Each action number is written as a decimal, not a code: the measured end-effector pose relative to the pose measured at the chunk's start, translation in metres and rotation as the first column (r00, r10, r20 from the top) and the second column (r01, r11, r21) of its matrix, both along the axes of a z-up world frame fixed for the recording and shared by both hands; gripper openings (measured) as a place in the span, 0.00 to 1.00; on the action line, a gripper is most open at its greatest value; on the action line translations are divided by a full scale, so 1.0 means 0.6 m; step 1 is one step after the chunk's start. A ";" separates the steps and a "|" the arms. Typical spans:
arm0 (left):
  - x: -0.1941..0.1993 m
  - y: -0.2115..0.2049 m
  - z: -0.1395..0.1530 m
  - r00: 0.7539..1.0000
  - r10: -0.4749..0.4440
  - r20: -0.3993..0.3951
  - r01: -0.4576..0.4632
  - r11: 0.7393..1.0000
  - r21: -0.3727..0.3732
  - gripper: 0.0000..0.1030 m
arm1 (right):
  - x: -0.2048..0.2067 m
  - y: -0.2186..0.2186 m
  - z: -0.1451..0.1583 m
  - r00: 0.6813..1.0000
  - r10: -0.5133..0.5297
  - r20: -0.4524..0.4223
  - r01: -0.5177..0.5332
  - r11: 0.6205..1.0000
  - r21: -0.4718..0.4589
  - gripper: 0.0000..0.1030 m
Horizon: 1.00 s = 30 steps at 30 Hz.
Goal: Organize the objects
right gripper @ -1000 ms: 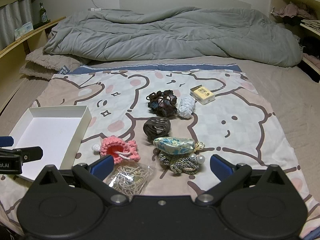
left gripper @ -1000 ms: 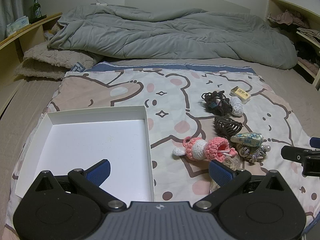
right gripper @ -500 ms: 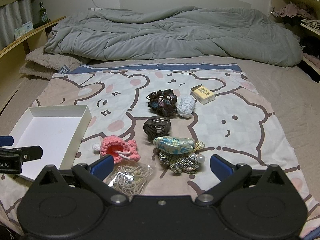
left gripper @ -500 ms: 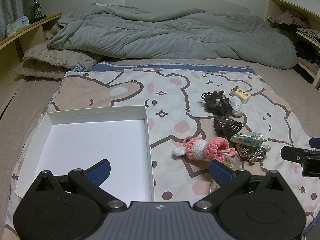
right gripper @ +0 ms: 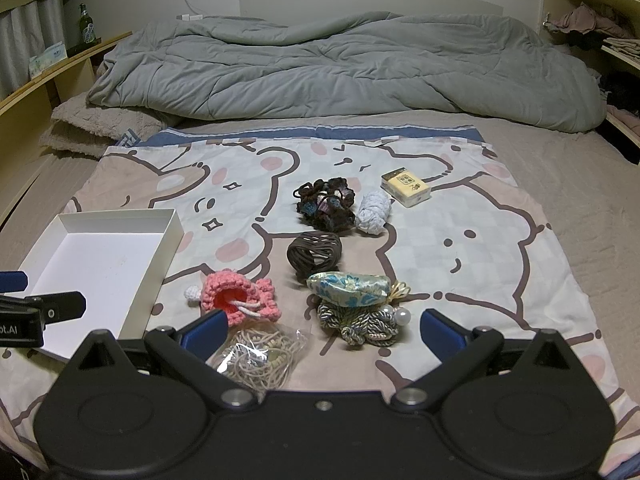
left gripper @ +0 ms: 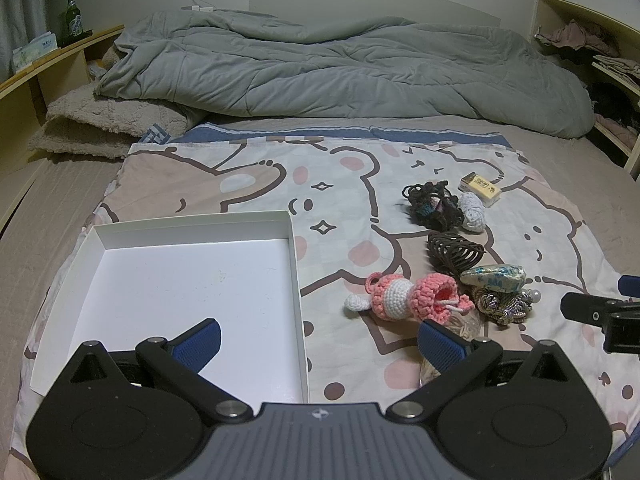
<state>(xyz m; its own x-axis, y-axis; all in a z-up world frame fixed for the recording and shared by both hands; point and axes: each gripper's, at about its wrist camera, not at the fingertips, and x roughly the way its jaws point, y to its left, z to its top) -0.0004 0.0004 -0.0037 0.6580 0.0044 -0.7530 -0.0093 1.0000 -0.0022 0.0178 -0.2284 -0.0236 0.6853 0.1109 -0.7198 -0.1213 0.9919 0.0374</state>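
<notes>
An empty white box lid (left gripper: pixel 188 284) (right gripper: pixel 100 264) lies on the cartoon bedsheet at left. Right of it sit a pink crochet pouch (left gripper: pixel 404 294) (right gripper: pixel 238 294), a brown hair claw (left gripper: pixel 454 250) (right gripper: pixel 314 252), a blue-floral pouch with braided cord (left gripper: pixel 494 278) (right gripper: pixel 352 288), dark scrunchies (left gripper: pixel 432 204) (right gripper: pixel 326 202), a pale knotted cloth (right gripper: pixel 374 212), a yellow small box (right gripper: pixel 406 186) and a clear bag of bands (right gripper: pixel 258 354). My left gripper (left gripper: pixel 318 342) is open above the lid's right edge. My right gripper (right gripper: pixel 324 332) is open, just short of the bag and cord pouch.
A crumpled grey duvet (left gripper: pixel 340 68) covers the bed's far half, with a beige blanket (left gripper: pixel 104 128) at left. Wooden shelves run along both sides; a green bottle (left gripper: pixel 74 16) stands on the left one. Bare sheet lies right of the objects.
</notes>
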 end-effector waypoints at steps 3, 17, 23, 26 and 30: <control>0.000 0.000 0.000 1.000 0.000 0.000 0.000 1.000 0.000 1.00 | 0.000 0.000 0.001 1.000 0.000 -0.001 0.000 1.000 0.000 1.00; 0.000 0.000 0.000 1.000 0.000 0.000 0.000 1.000 -0.001 1.00 | -0.003 0.000 0.001 1.000 0.000 -0.003 0.000 1.000 0.000 1.00; 0.000 0.000 0.000 1.000 0.001 -0.002 -0.001 1.000 -0.002 1.00 | -0.001 -0.001 0.004 1.000 0.000 -0.004 0.000 1.000 0.001 1.00; 0.000 -0.001 0.000 1.000 -0.001 0.004 0.001 1.000 0.000 1.00 | -0.002 -0.001 0.003 1.000 -0.001 -0.003 0.001 1.000 0.002 1.00; -0.001 -0.006 0.004 0.999 -0.009 0.030 0.010 1.000 -0.004 1.00 | -0.006 -0.001 0.005 1.000 0.000 0.014 0.000 1.000 0.015 1.00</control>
<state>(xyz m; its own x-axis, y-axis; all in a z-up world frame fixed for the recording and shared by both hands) -0.0009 -0.0033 -0.0014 0.6805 -0.0048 -0.7327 0.0004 1.0000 -0.0062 0.0143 -0.2292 -0.0208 0.6952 0.1214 -0.7085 -0.1217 0.9913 0.0505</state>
